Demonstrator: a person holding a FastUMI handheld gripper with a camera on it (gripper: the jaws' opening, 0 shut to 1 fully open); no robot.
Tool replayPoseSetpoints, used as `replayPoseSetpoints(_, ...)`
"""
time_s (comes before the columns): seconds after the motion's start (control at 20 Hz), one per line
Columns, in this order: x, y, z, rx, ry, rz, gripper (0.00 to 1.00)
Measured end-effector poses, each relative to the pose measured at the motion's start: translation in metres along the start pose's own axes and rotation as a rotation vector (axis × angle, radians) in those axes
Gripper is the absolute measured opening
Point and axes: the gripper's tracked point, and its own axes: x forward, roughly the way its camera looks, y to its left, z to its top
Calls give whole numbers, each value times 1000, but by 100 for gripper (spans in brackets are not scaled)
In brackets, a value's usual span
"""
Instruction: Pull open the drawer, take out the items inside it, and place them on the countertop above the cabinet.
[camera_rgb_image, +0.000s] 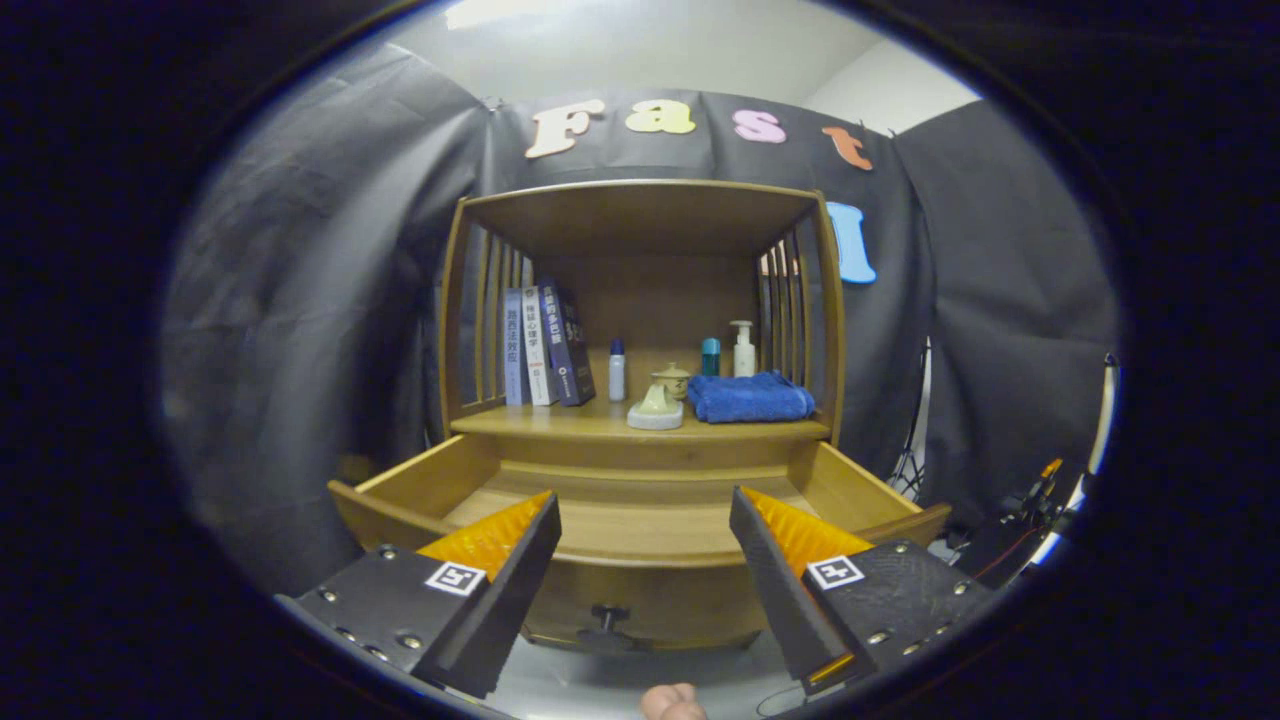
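Drawer (640, 505): pulled out of the cabinet toward us, its long axis running side to side across the cabinet front, its open top facing up and its knob (608, 615) pointing straight back at us below the front board. The floor of the drawer that we can see between the fingers is bare wood; the near strip behind the front board is hidden, so we cannot tell whether anything lies there. Claw (642, 560): fingers spread wide apart, holding nothing, poised over the front edge of the drawer. Tabletop (560, 422): the shelf directly above the drawer, carrying books (545, 345), a small white bottle (617, 370), a lidded pot (671, 381), a pale dish (655, 410), a pump bottle (742, 350) and a folded blue towel (750, 397) (we judge some of these may be the drawer's former contents). Handling note: we would tip the claw downward to check the hidden near strip first, keeping the fingers clear of both side walls, and lift anything found straight up over the front board before moving it to the bare left part of the tabletop.
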Motion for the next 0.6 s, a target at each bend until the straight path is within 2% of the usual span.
replayPoseSetpoints(0.15, -2, 13, -25, 48, 52, 15, 100)
replayPoseSetpoints(0.35, -7, 6, -61, 116, 129, -24, 100)
replayPoseSetpoints(0.6, 9, -5, -72, 149, 136, -53, 100)
